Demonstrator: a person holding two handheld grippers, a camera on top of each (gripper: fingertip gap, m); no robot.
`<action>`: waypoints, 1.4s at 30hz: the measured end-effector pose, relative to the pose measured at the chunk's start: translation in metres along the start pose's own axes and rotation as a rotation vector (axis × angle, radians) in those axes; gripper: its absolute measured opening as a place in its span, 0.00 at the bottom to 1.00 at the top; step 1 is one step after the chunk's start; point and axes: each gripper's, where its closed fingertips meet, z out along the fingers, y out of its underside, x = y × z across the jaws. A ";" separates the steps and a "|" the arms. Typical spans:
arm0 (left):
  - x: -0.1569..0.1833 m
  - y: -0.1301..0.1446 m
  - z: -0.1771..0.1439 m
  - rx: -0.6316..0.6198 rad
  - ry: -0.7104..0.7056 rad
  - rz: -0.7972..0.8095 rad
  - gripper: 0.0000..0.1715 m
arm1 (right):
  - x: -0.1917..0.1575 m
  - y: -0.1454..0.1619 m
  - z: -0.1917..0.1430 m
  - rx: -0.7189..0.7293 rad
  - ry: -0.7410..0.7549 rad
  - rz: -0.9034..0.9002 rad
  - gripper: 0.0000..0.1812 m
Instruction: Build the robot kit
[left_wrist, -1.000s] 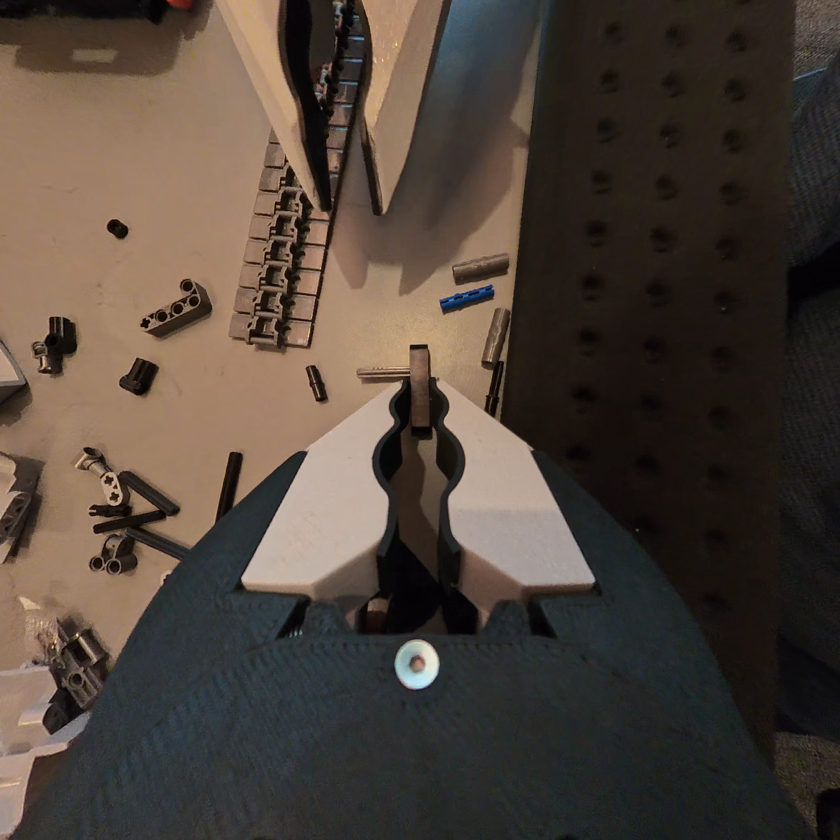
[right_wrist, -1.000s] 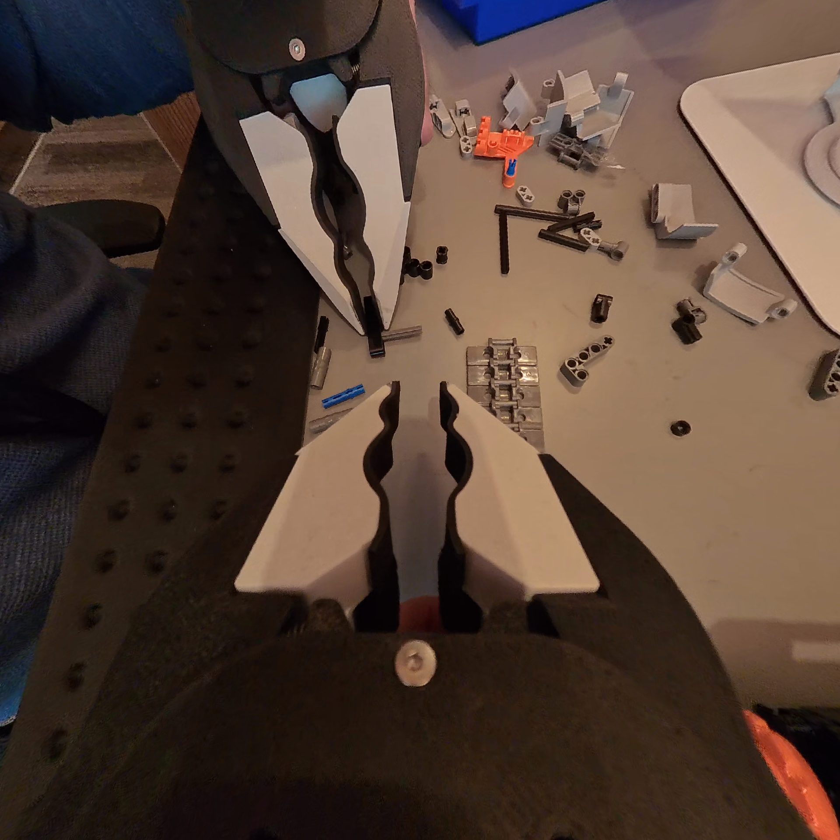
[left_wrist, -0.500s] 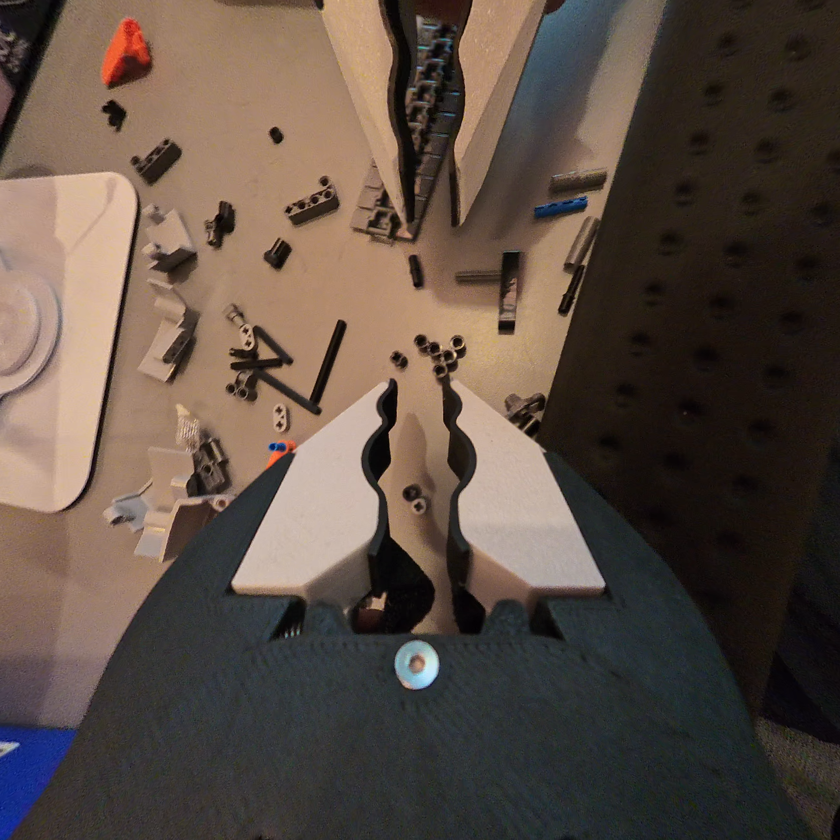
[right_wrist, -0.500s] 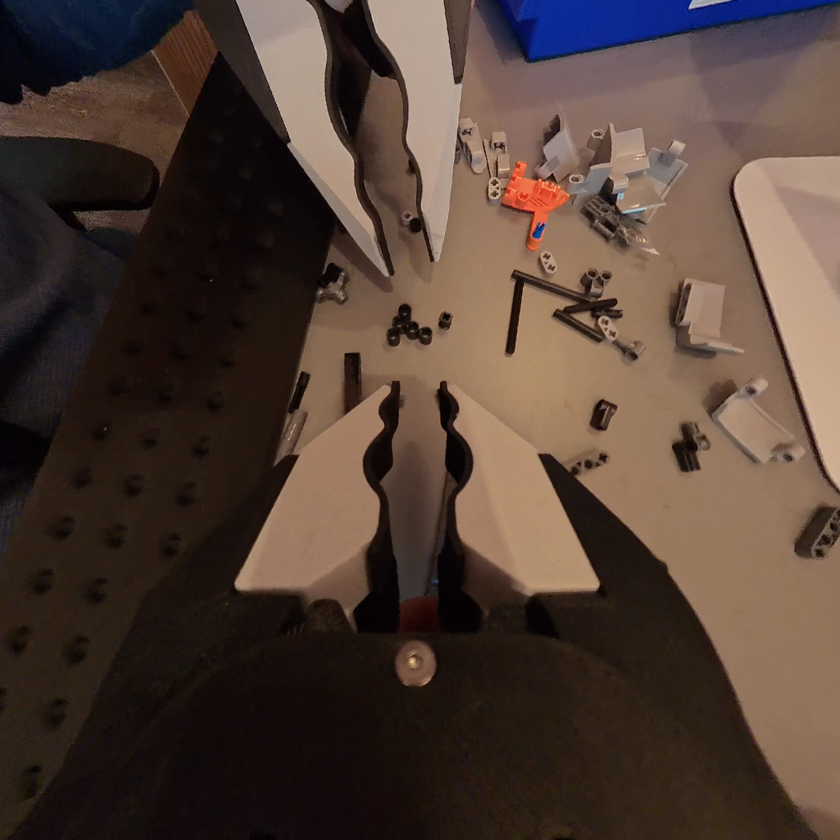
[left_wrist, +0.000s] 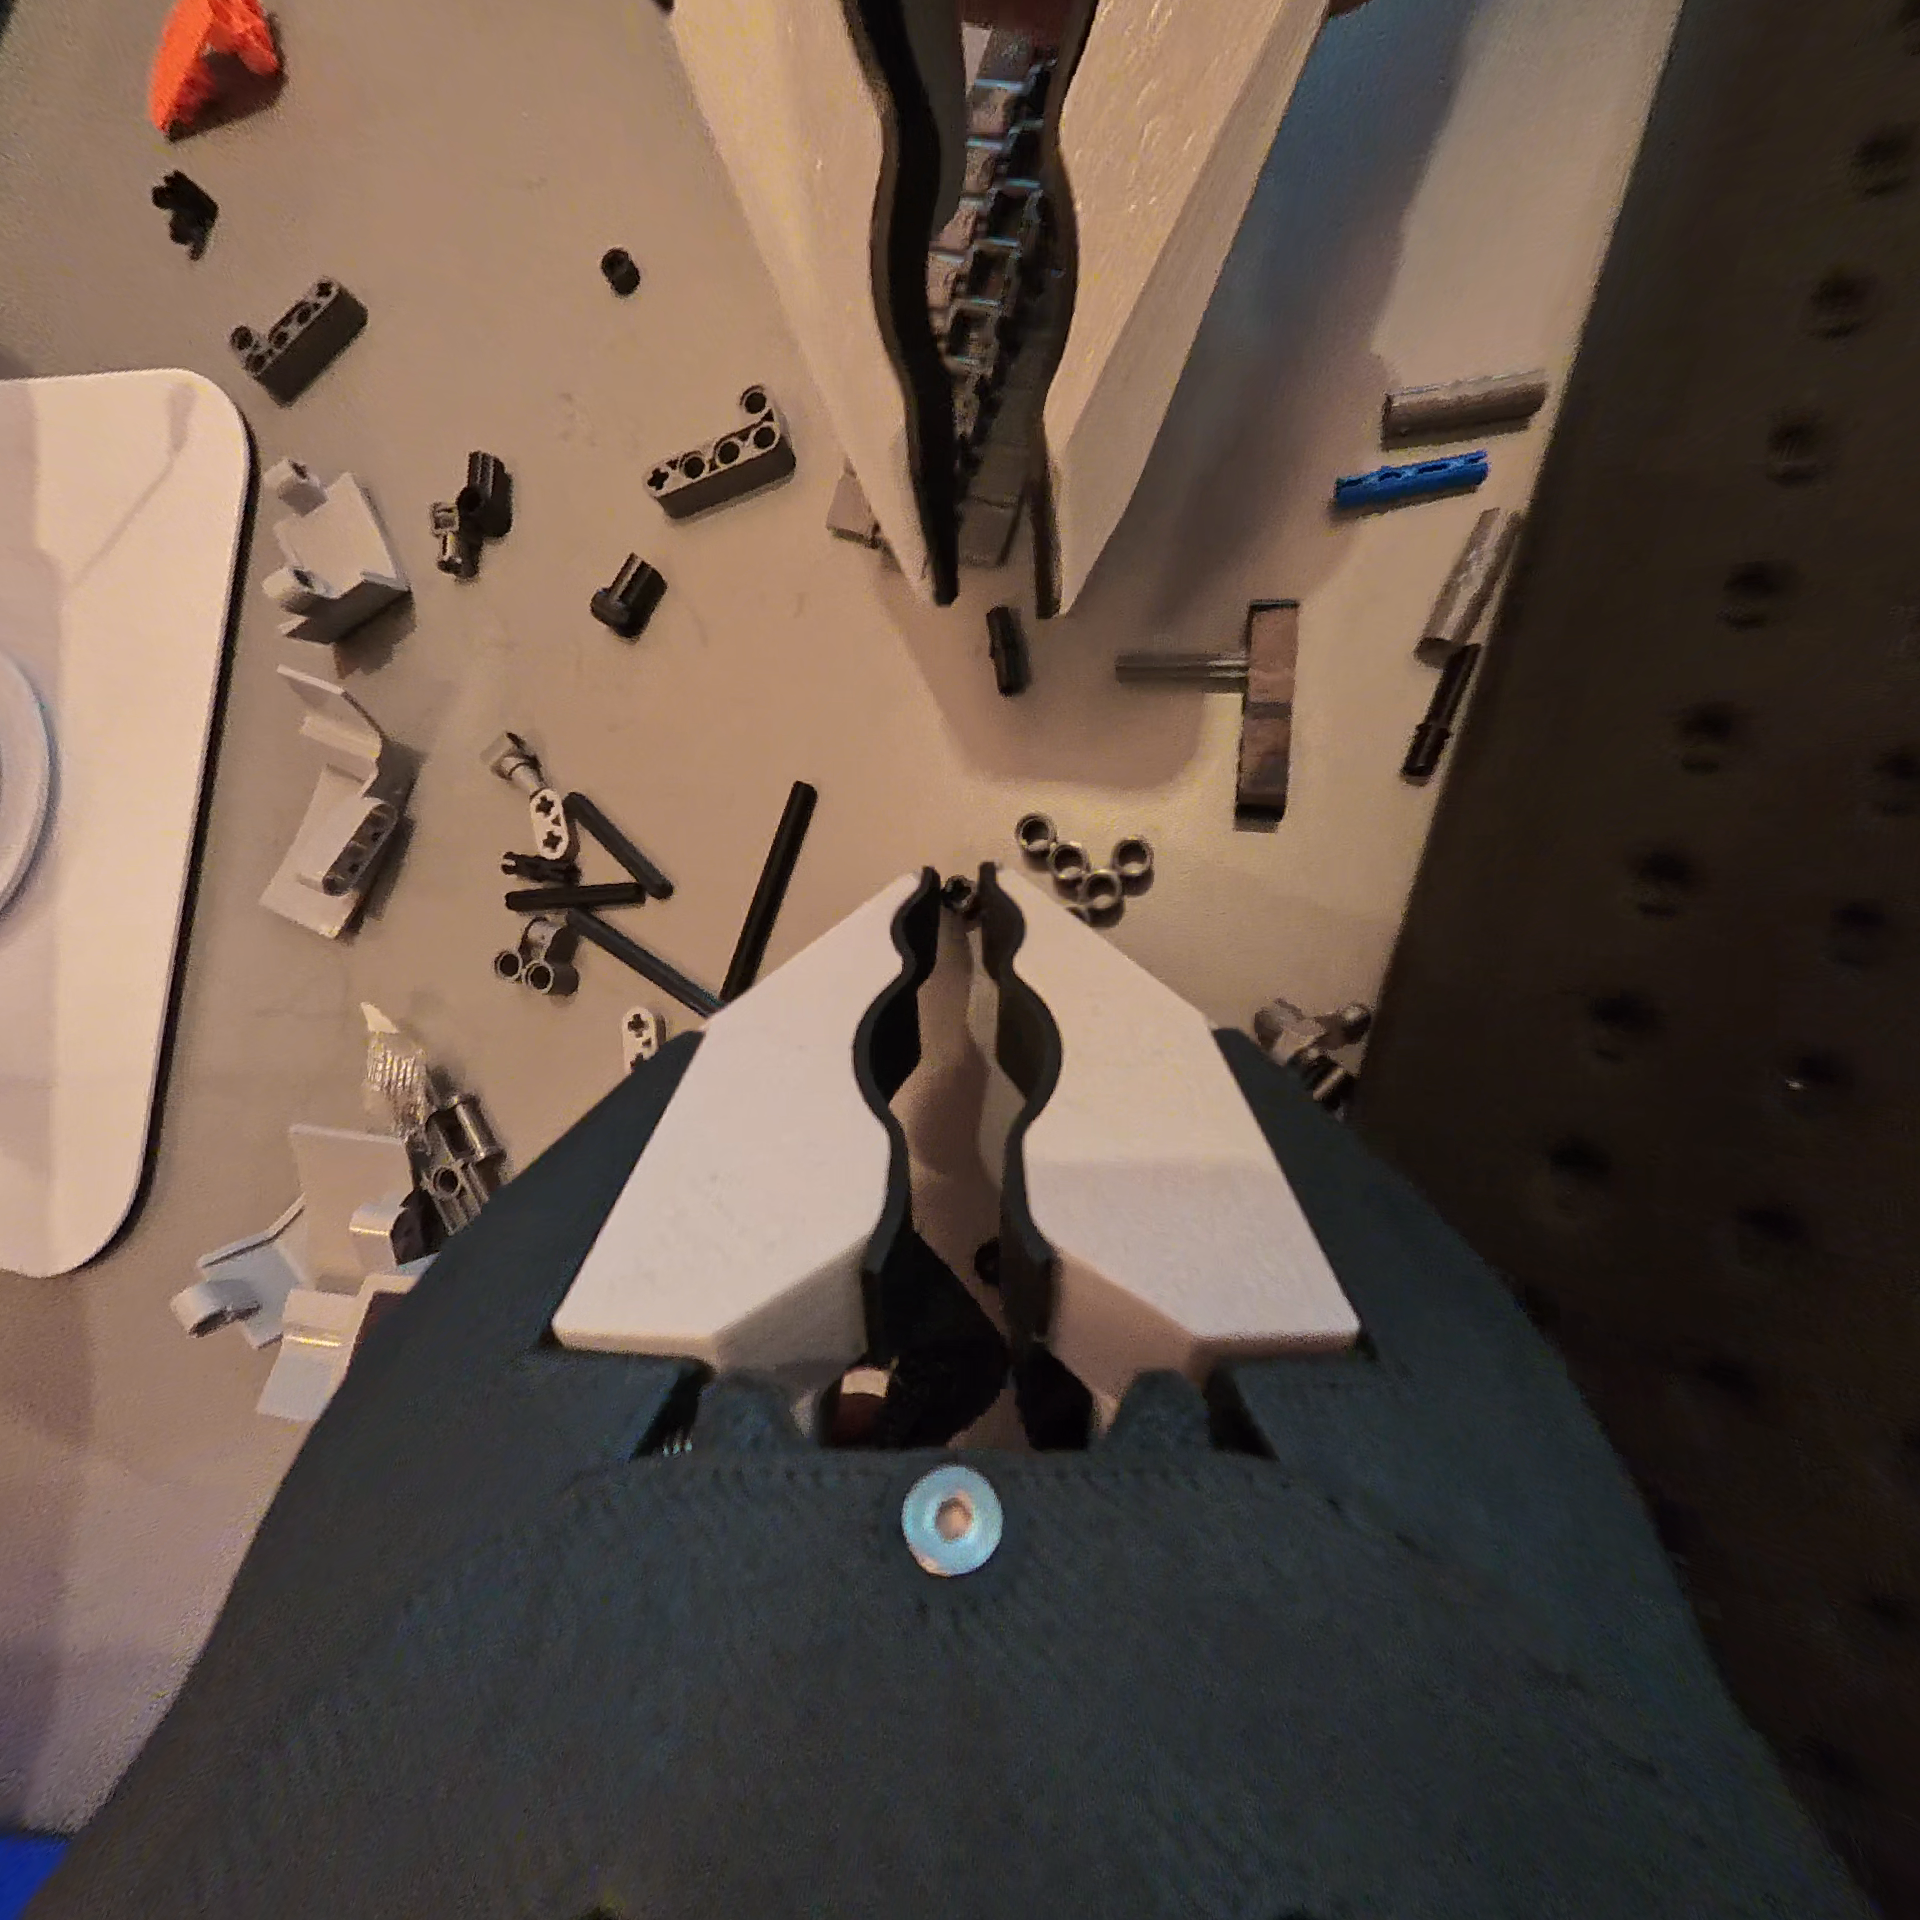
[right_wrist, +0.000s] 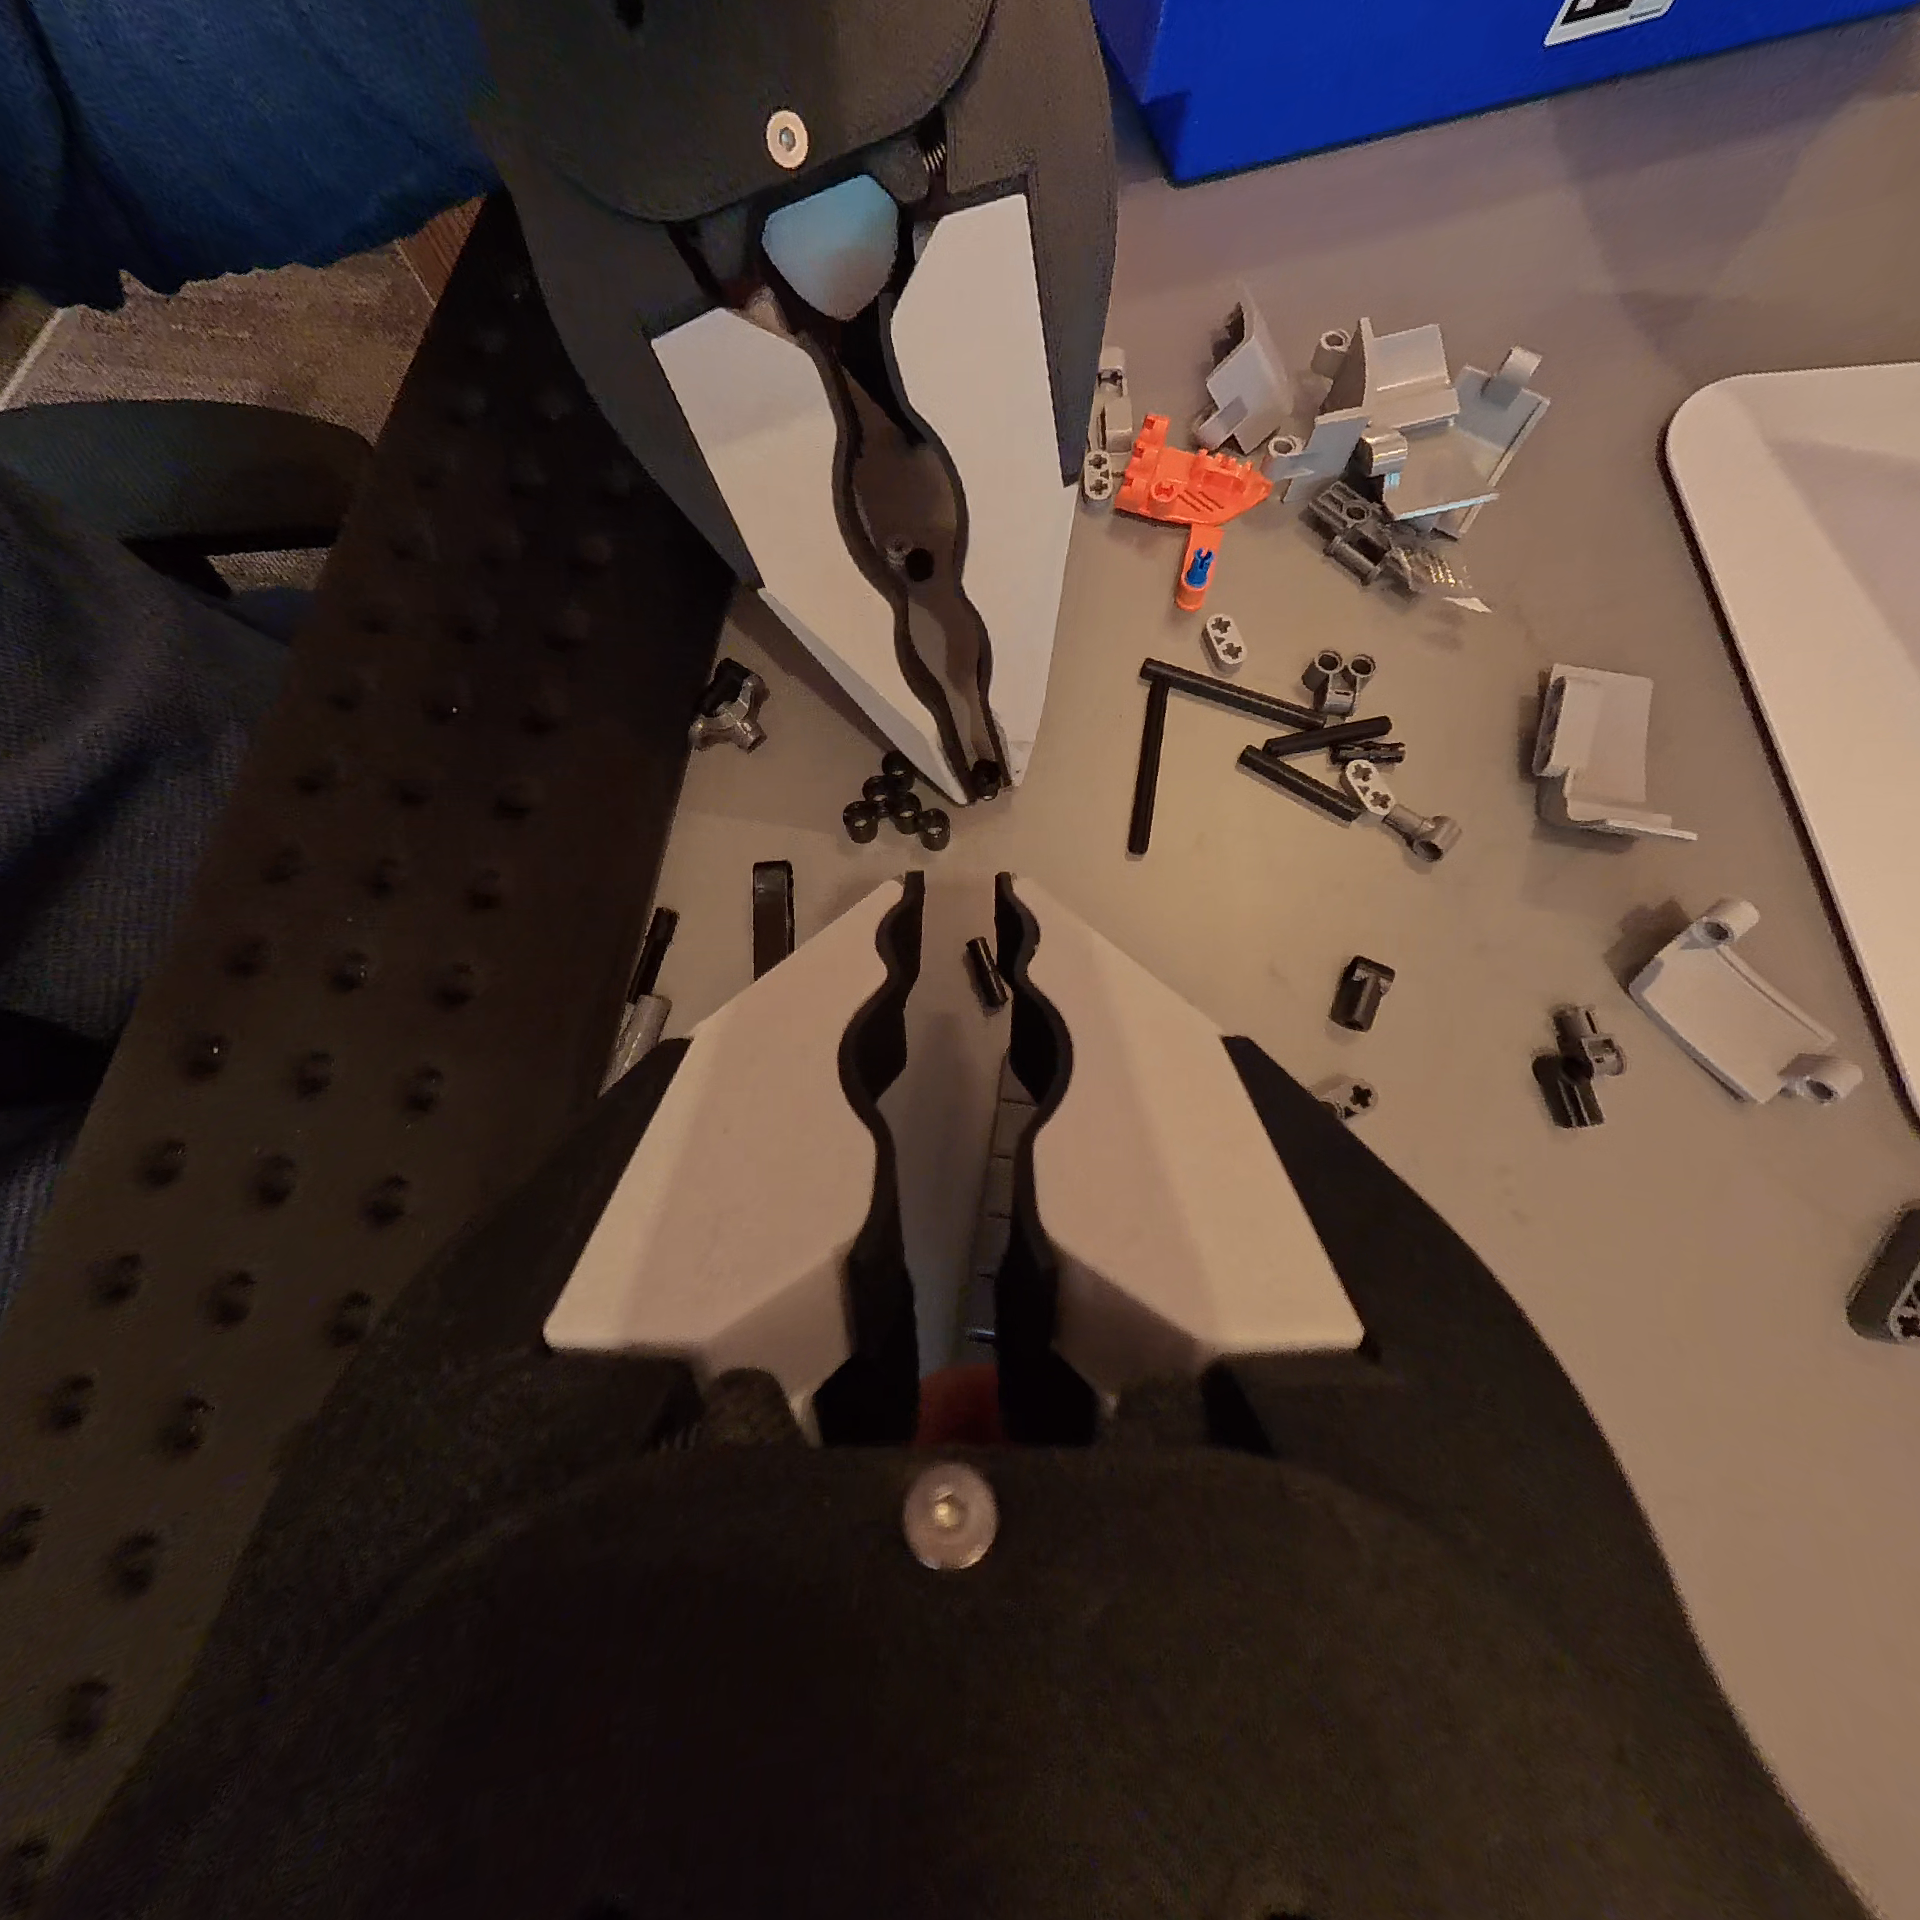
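Grey tabletop fills my left wrist view, strewn with small plastic building parts. My left tool has its tips pinched on a tiny black bushing, low at the tabletop; a cluster of dark rings lies just beside that bushing, toward the black studded board. Beyond the bushing, the right tool hangs over a grey track strip. In my right wrist view, the right tool stands parted and holds nothing, with a short black pin lying between its fingers and the track strip showing farther back in the gap. The bushing sits at the left tool's tips. I judge the pinch shallow: so small and round a piece could squirt out, or the tips could knock the rings toward the board.
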 end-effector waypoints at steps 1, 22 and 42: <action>-0.001 0.000 0.001 0.000 -0.004 -0.006 0.04 | 0.000 0.001 0.000 0.001 -0.001 0.001 0.06; -0.026 -0.106 -0.089 0.952 0.309 -0.736 0.04 | 0.003 -0.079 -0.057 0.368 0.619 -0.555 0.11; 0.029 -0.067 -0.023 0.305 0.012 -0.185 0.14 | 0.023 -0.036 -0.073 0.306 0.453 -0.285 0.02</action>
